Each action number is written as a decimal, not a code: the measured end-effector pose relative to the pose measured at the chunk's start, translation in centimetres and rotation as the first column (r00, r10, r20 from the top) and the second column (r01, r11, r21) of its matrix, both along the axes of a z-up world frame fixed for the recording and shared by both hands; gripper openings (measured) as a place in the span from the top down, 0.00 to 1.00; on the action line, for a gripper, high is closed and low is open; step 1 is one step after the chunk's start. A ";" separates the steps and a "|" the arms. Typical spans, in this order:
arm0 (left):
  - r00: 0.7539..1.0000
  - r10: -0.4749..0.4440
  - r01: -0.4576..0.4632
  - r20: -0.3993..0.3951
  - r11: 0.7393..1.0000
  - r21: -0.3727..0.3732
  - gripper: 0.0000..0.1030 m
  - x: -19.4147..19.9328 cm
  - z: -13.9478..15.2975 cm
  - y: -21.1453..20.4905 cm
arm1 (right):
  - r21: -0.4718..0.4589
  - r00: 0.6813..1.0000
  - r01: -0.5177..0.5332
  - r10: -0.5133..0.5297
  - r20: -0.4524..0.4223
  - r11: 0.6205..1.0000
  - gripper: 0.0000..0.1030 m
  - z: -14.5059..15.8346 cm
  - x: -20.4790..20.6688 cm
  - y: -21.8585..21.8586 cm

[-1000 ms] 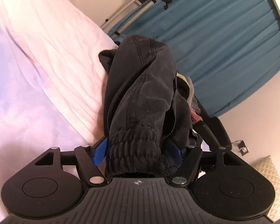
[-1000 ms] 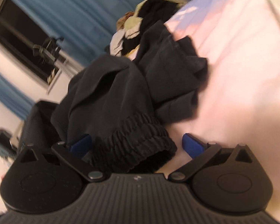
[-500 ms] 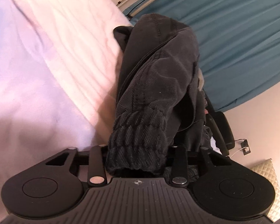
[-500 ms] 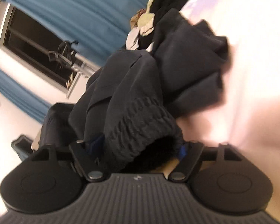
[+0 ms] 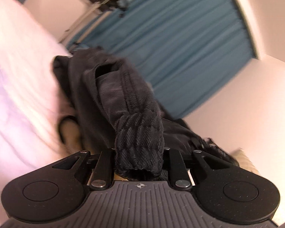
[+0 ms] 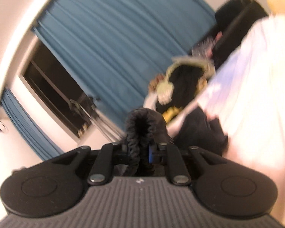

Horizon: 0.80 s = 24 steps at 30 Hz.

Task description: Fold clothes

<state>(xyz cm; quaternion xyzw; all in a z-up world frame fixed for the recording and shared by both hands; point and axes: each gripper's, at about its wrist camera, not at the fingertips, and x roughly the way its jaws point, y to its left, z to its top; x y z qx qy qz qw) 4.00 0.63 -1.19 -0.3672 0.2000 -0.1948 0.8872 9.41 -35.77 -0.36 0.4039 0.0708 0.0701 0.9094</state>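
Pants [image 5: 123, 102], black w/ elastic ribbed cuffs, are caught at both ends rn. Left claw [image 5: 139, 155] is clamped tight on one cuff [image 5: 139, 142], the bunched ribbing squeezed between the two fingers and filling the whole gap. From there the leg runs away from the cam and up, seam visible down the middle, a dark opening near the far end, and the fabric drapes over the edge of the bed [image 5: 18, 87], which has a pale pink/white cover on the left side of the view. Behind all that: teal curtain [image 5: 180, 43] and a plain wall. Pretty blurry tbh.

Right claw [image 6: 142, 154] is also clenched, on the other cuff [image 6: 140, 131]. That cuff stands up between the fingers like a little loop w/ the hole facing the cam, a bit of blue pad [image 6: 150, 154] showing just right of it. Rest of the black fabric drops off to the right, against the bed edge [image 6: 256, 95]. Further out there's a pile of other clothes [image 6: 178, 87], black + yellowish/white bits, sitting at the bed's far end. Teal curtain [image 6: 114, 43] and a dark window [image 6: 53, 87] behind, left side. Can't tell details on the pile, too smeared.
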 end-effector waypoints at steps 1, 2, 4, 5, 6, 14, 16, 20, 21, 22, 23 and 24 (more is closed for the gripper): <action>0.999 -0.018 0.018 0.039 1.000 -0.005 0.79 -1.3 1.0 -0.7 | -0.015 1.000 0.015 -0.015 0.028 1.000 0.84 1.5 -0.8 -0.4; 0.997 -0.029 0.030 0.071 0.999 -0.011 0.79 -2.2 1.9 -1.2 | -0.035 0.998 0.030 -0.028 0.056 0.999 0.84 3.0 -1.3 -0.6; 0.990 -0.047 0.053 0.137 0.998 -0.042 0.79 -4.0 3.9 -1.9 | -0.094 0.992 0.049 -0.037 0.124 0.994 0.84 6.4 -2.6 -0.7; 0.985 -0.048 0.059 0.163 0.996 -0.063 0.79 -4.8 4.9 -2.1 | -0.125 0.986 0.059 -0.038 0.160 0.990 0.84 8.1 -3.2 -0.8; 0.982 -0.046 0.063 0.186 0.994 -0.088 0.79 -5.4 5.6 -2.2 | -0.150 0.981 0.060 -0.031 0.192 0.987 0.85 10.0 -3.4 -0.4; 0.924 0.141 -0.016 0.356 0.943 -0.331 0.78 -6.5 13.2 2.1 | -0.313 0.916 0.028 0.101 0.389 0.949 0.84 25.3 -1.4 6.5; 0.901 0.223 -0.073 0.372 0.924 -0.376 0.78 -5.0 14.3 4.3 | -0.367 0.901 0.004 0.156 0.405 0.930 0.84 28.2 0.8 10.6; 0.866 0.396 -0.240 0.305 0.865 -0.442 0.78 0.3 12.9 10.4 | -0.498 0.898 -0.042 0.251 0.362 0.866 0.84 29.5 6.5 20.5; 0.857 0.435 -0.284 0.274 0.845 -0.453 0.78 1.6 12.0 12.3 | -0.529 0.897 -0.054 0.274 0.347 0.847 0.84 29.7 7.9 23.0; 0.848 0.473 -0.330 0.240 0.824 -0.461 0.78 2.8 10.7 14.3 | -0.558 0.897 -0.072 0.299 0.327 0.826 0.84 29.1 9.6 25.7; 0.836 0.510 -0.375 0.204 0.801 -0.467 0.78 3.9 9.4 16.4 | -0.585 0.896 -0.096 0.326 0.302 0.805 0.84 27.9 11.4 28.7; 0.823 0.545 -0.426 0.162 0.780 -0.459 0.78 5.5 7.8 18.5 | -0.611 0.895 -0.119 0.352 0.276 0.783 0.84 26.7 13.3 31.7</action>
